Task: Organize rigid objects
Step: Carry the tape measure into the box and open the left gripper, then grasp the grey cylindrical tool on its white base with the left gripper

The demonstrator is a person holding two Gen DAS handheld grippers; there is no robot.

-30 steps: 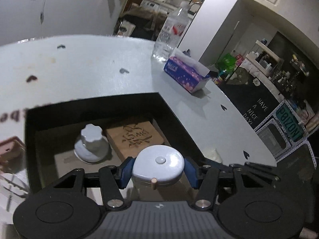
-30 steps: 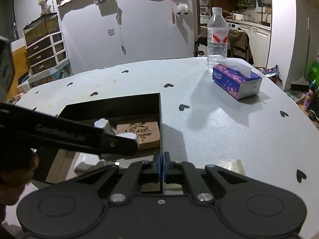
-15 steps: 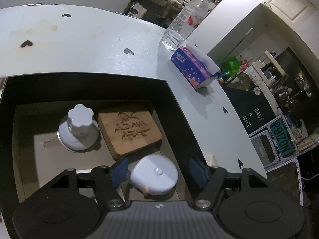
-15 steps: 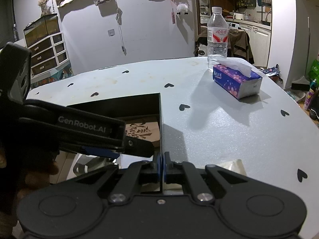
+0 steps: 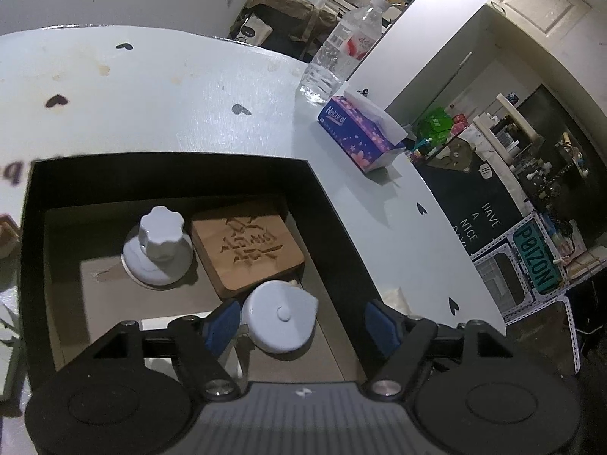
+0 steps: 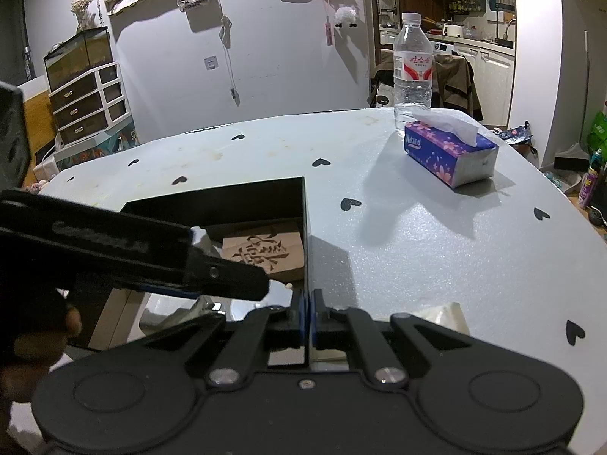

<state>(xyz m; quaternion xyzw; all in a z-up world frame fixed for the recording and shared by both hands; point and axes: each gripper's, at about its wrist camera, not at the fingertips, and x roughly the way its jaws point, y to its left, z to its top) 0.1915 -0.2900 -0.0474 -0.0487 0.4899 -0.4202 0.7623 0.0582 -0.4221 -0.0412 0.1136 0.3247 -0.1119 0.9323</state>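
A black open box (image 5: 334,204) sits on the white table. In it lie a white knobbed lid (image 5: 157,252), a carved wooden block (image 5: 246,250) and a round white tape measure (image 5: 279,320). My left gripper (image 5: 299,328) is open above the box, its blue pads on either side of the tape measure, which rests on the box floor. My right gripper (image 6: 306,313) is shut on the box's right wall (image 6: 305,235). The wooden block (image 6: 265,252) also shows in the right wrist view, behind the left gripper's arm.
A purple tissue box (image 6: 449,153) and a clear water bottle (image 6: 412,72) stand at the table's far right. Black heart marks dot the table (image 6: 417,235). A small pale scrap (image 6: 445,316) lies right of the box. A tan object (image 5: 5,235) lies left of the box.
My left gripper opened and let go of the tape measure, which dropped into the box beside the wooden block. The left gripper then drew back a little. The right gripper has not moved.
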